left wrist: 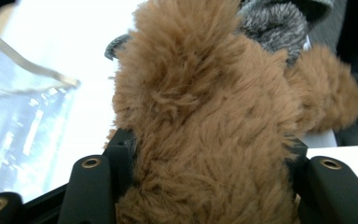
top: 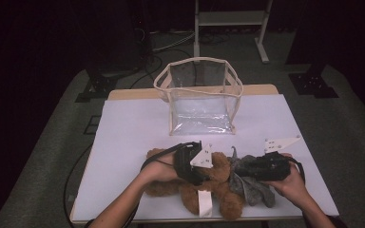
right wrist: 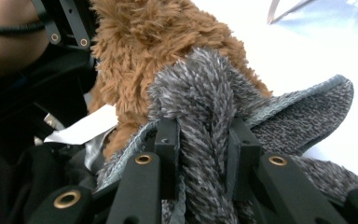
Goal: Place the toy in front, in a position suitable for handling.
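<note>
Two grippers on plush toys

Left gripper [left wrist: 205,163] pinches the brown toy [left wrist: 205,107]; right gripper [right wrist: 205,140] pinches the grey toy [right wrist: 200,93] just beside it.

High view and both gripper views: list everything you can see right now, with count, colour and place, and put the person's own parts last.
Table: one, white top with a wooden far edge, centre of the high view.
Clear bag: one, see-through with cream trim, upright and open at the far middle of the table.
Brown plush toy: one, brown and shaggy, lying at the near edge with a white tag.
Grey plush toy: one, grey, lying against the brown one on its right.
Stand: one, pale frame, on the floor beyond the table.
Left gripper: one, black, jaws clamped on the brown plush toy.
Right gripper: one, black, jaws clamped on the grey plush toy.
Hands: two, left and right, each holding a gripper.
</note>
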Tool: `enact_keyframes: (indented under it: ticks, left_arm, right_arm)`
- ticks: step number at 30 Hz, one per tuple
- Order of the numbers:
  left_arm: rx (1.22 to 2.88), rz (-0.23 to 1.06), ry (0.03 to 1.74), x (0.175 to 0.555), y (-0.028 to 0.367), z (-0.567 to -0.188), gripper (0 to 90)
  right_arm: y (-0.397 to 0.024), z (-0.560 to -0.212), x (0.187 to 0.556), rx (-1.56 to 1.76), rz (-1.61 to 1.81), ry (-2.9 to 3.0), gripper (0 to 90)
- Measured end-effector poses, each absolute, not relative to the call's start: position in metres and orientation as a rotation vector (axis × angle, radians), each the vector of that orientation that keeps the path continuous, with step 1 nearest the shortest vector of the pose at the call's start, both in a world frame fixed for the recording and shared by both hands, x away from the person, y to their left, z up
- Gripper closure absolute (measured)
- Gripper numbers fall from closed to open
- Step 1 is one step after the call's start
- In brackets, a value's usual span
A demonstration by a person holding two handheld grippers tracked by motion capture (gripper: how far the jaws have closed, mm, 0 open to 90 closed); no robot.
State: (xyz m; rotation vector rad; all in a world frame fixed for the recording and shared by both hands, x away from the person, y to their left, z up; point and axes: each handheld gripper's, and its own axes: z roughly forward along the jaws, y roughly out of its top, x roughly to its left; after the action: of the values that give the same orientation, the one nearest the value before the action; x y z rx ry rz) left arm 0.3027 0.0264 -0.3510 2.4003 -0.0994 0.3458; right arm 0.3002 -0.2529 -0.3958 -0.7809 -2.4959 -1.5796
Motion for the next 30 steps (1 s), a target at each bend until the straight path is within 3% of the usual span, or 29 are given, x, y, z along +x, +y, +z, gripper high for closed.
enact_keyframes:
  ticks: [12,18,23,30]
  left_arm:
    - [2.322,0.365,-0.075,0.324,-0.023,-0.330,42.4]
    - [2.390,0.331,-0.101,0.330,-0.039,-0.345,37.6]
    - [2.373,0.304,-0.113,0.328,-0.032,-0.345,20.6]
    - [2.273,0.310,-0.133,0.323,0.015,-0.346,14.7]
  right_arm:
    - [-0.292,-0.337,0.305,-0.838,-1.736,-2.549,69.5]
    - [-0.295,-0.358,0.309,-0.893,-1.685,-2.539,69.6]
    - [-0.299,-0.374,0.311,-0.921,-1.702,-2.458,69.6]
    - [-0.300,-0.377,0.312,-0.936,-1.716,-2.456,69.6]
